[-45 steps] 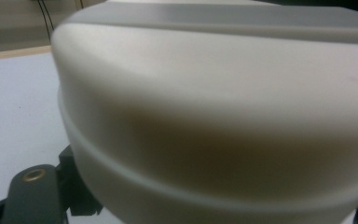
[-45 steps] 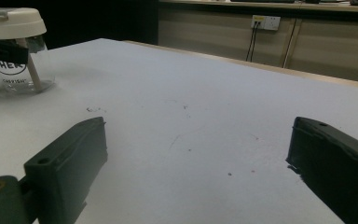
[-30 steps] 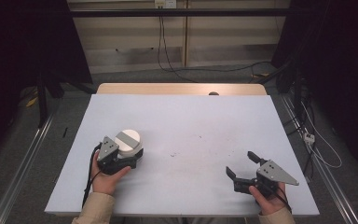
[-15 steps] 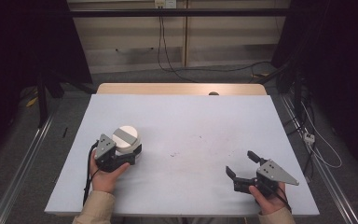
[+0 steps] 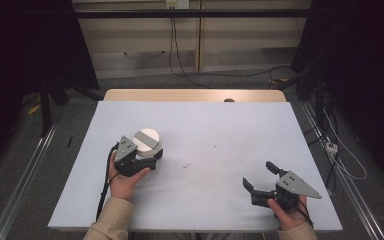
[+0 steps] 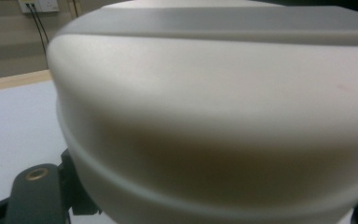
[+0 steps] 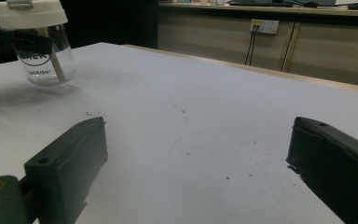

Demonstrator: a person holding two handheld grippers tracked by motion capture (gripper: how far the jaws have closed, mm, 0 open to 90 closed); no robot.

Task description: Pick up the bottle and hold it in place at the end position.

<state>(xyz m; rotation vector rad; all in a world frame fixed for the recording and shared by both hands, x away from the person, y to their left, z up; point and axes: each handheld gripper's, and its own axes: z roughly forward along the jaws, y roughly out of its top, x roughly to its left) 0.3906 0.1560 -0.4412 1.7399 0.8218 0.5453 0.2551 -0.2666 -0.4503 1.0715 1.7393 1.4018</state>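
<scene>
Left gripper (image 5: 145,159) clamped on lidded glass jar (image 5: 147,145), right gripper (image 5: 261,179) jaws apart, empty, well right of jar, white table (image 5: 215,135)

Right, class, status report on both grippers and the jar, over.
Left gripper shut on jar. Right gripper open, nothing between jaws. Table ahead free of obstacles.

Your jar (image 5: 147,145) sits on the table (image 5: 205,125), left of centre. Your right gripper (image 5: 261,181) rests near-right, well apart from it.
</scene>
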